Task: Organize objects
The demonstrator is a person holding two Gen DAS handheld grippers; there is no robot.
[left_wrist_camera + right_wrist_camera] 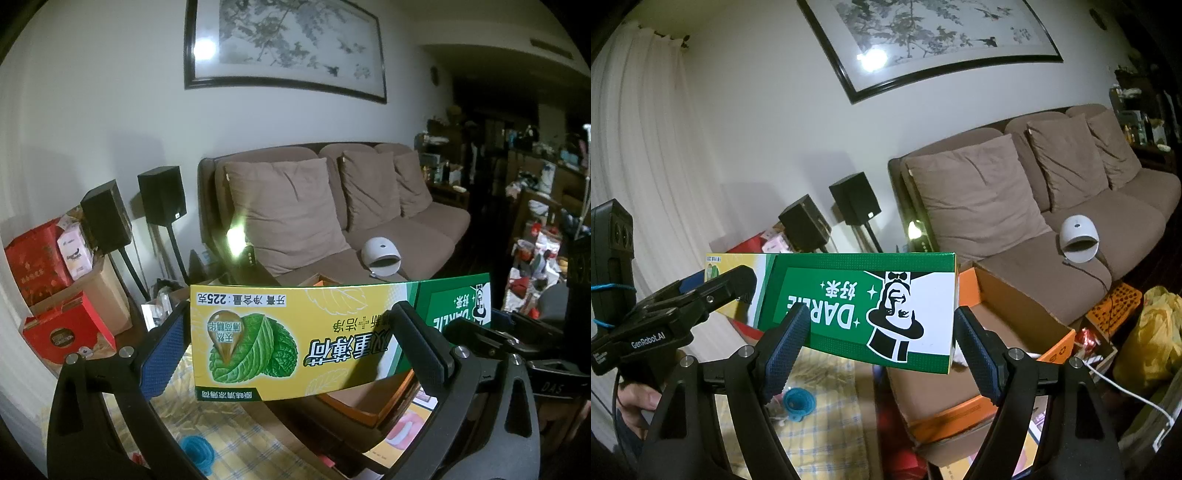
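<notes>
A yellow and green toothpaste box (295,332) (849,295) hangs level in the air, its print upside down. In the right wrist view my right gripper (881,312) is closed on its green end: the right pad (979,354) sits against the end and the left pad (786,343) lies on the printed face. My left gripper (291,310) stands wide open around the yellow end. Its blue pad (162,354) is beside the box's end and its other finger (421,343) is in front of the face. Each gripper also shows in the other's view (716,291) (509,339).
An open orange cardboard box (1056,347) (354,406) lies below the toothpaste box. A blue object (799,402) rests on a yellow checked cloth (831,424). Behind are a brown sofa (1034,206) with a white domed device (1078,238), two black speakers, red cartons (66,332) and a yellow bag (1156,343).
</notes>
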